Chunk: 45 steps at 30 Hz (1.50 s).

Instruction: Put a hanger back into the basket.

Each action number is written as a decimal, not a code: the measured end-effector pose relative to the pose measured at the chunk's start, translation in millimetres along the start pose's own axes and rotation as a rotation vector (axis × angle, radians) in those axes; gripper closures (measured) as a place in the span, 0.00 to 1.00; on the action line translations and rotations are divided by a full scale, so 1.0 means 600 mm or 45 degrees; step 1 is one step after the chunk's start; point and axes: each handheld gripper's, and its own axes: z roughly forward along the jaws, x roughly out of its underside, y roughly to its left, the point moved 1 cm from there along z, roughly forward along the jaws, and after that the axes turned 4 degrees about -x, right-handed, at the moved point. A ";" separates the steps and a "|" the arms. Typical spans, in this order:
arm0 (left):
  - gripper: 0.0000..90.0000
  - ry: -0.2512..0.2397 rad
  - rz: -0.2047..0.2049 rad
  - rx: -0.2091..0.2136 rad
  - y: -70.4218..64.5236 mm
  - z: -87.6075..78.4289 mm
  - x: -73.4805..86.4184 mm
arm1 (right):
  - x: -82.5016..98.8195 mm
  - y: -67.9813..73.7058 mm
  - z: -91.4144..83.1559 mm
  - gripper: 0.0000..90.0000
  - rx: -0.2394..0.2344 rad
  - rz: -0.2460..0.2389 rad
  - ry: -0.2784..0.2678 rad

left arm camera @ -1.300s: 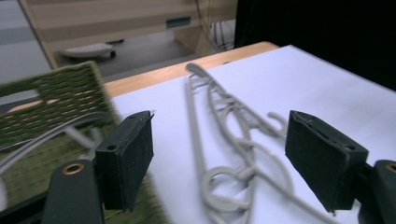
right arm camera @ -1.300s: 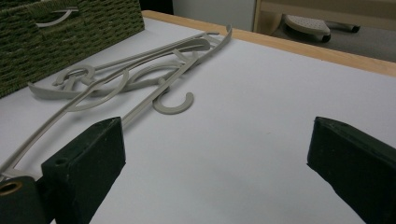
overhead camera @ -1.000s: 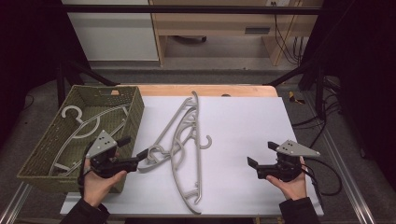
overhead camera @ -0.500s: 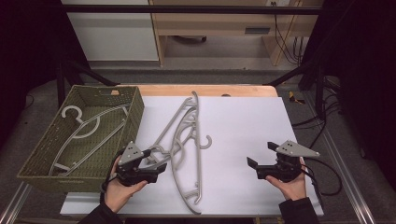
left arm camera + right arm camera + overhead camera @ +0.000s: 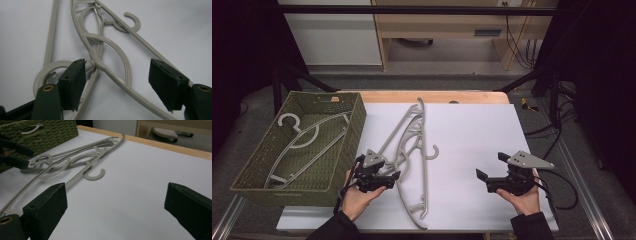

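Two pale grey plastic clothes hangers [image 5: 412, 150] lie tangled on the white tabletop [image 5: 472, 135] at the middle of the high view, hooks and arms interlocked, so one has to be taken at a spot where it can be worked free of the other. That seems to be why the left gripper [image 5: 393, 176], at lower left of centre, sits right at the tangle. In the left gripper view its jaws straddle the crossing bars: they have just been closing, with the nearer hanger's curved arm [image 5: 110, 72] between them, one pad touching near the neck, the other pad not yet pressing. It is open around the hanger, no real grip.

The right gripper [image 5: 490, 167] rests at lower right, jaws wide and empty, well apart from the hangers, likely waiting to steady the second one.

The green woven basket [image 5: 343, 150] at left already holds a similar grey hanger [image 5: 307, 142], so it looks like the destination.
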 end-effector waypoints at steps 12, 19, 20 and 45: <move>0.53 0.105 -0.042 -0.041 -0.009 0.053 0.016 | 0.002 0.003 0.008 0.06 -0.008 -0.007 0.018; 0.57 0.117 -0.115 -0.014 -0.006 0.060 0.012 | 0.002 0.003 0.006 0.06 -0.004 -0.001 0.012; 0.58 0.113 -0.122 -0.014 -0.006 0.061 0.011 | 0.002 0.002 0.007 0.06 -0.005 -0.005 0.013; 0.68 0.194 -0.179 0.017 0.006 0.073 0.007 | 0.002 0.005 0.008 0.06 -0.012 -0.001 0.020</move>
